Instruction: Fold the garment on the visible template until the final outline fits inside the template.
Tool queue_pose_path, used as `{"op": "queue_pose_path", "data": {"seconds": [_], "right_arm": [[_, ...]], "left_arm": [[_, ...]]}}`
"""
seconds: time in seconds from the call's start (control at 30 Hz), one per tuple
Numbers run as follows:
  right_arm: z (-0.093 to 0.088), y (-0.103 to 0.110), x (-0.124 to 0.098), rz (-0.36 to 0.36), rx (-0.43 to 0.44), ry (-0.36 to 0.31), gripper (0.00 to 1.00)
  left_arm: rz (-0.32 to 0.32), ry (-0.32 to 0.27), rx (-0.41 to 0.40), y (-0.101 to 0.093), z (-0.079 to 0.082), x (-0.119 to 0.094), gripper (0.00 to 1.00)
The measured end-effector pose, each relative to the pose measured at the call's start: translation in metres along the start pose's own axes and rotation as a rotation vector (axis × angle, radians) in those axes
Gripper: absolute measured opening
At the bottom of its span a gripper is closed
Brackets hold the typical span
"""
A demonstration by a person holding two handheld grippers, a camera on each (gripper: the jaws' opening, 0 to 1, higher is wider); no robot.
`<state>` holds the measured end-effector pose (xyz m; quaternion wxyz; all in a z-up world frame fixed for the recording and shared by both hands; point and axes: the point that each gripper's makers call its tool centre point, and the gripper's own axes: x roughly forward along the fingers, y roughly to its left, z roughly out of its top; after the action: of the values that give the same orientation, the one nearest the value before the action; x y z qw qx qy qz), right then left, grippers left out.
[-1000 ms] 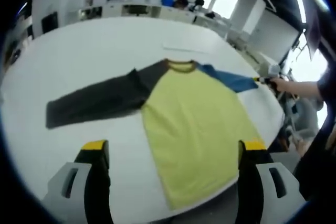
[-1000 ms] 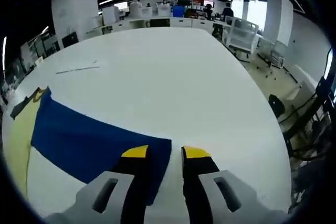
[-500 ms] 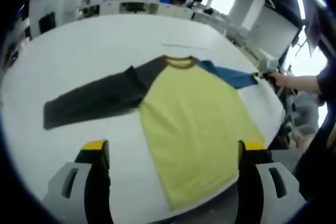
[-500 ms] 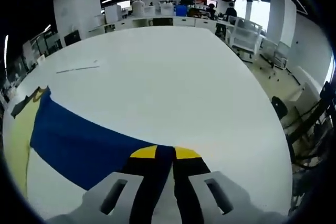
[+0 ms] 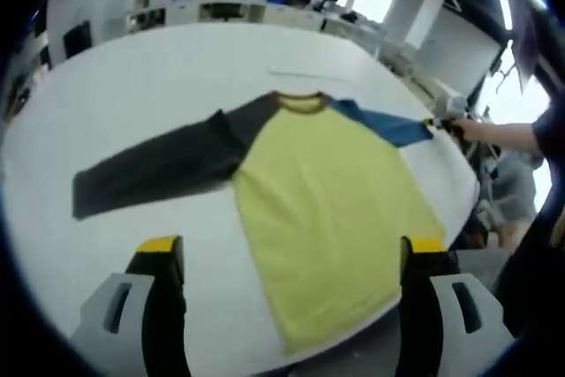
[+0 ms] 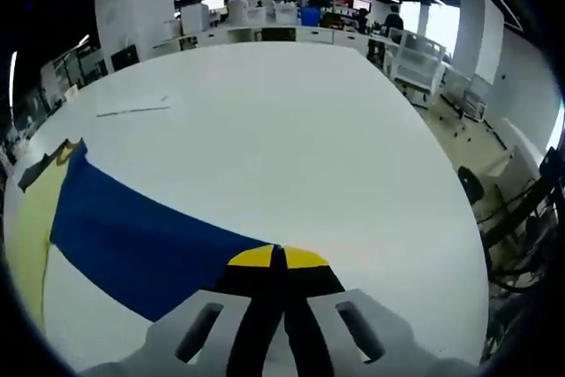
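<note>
The garment [image 5: 327, 200], a yellow-bodied shirt, lies spread flat on the white table [image 5: 150, 77]. Nearest us in the left gripper view, our left gripper [image 5: 293, 249] hangs over the hem with its jaws wide apart, holding nothing. Beyond, the dark sleeve [image 5: 159, 165] stretches one way and the blue sleeve [image 6: 141, 236] the other. In the right gripper view, our right gripper [image 6: 275, 258] has its jaws pinched together on the blue sleeve's cuff.
</note>
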<state>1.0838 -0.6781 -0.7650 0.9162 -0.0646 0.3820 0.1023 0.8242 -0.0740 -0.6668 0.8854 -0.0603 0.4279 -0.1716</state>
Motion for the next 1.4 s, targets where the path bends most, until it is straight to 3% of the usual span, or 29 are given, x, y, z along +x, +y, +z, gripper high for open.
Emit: {"op": "queue_pose_path", "data": {"seconds": [0.4,0.57,0.77,1.07,1.17,1.4], "right_arm": [[0.006,0.002,-0.008,-0.013,0.048,0.031,0.02],[0.010,0.006,-0.015,-0.018,0.018,0.037,0.01],[0.014,0.006,-0.025,-0.006,0.041,0.037,0.01],[0.025,-0.004,-0.030,-0.007,0.020,0.047,0.01],[0.031,-0.006,-0.038,-0.012,0.005,0.051,0.01],[0.065,-0.002,-0.053,-0.006,-0.050,0.029,0.02]], "left_arm": [[-0.001,-0.008,0.007,0.000,0.001,-0.005,0.98],[0.002,-0.018,0.005,0.001,0.001,-0.009,0.98],[-0.003,-0.032,0.005,-0.002,0.002,-0.011,0.98],[-0.007,-0.064,0.006,-0.003,0.006,-0.020,0.97],[-0.010,-0.081,0.006,-0.003,0.007,-0.025,0.98],[-0.013,-0.105,0.003,-0.004,0.002,-0.037,0.97]]}}
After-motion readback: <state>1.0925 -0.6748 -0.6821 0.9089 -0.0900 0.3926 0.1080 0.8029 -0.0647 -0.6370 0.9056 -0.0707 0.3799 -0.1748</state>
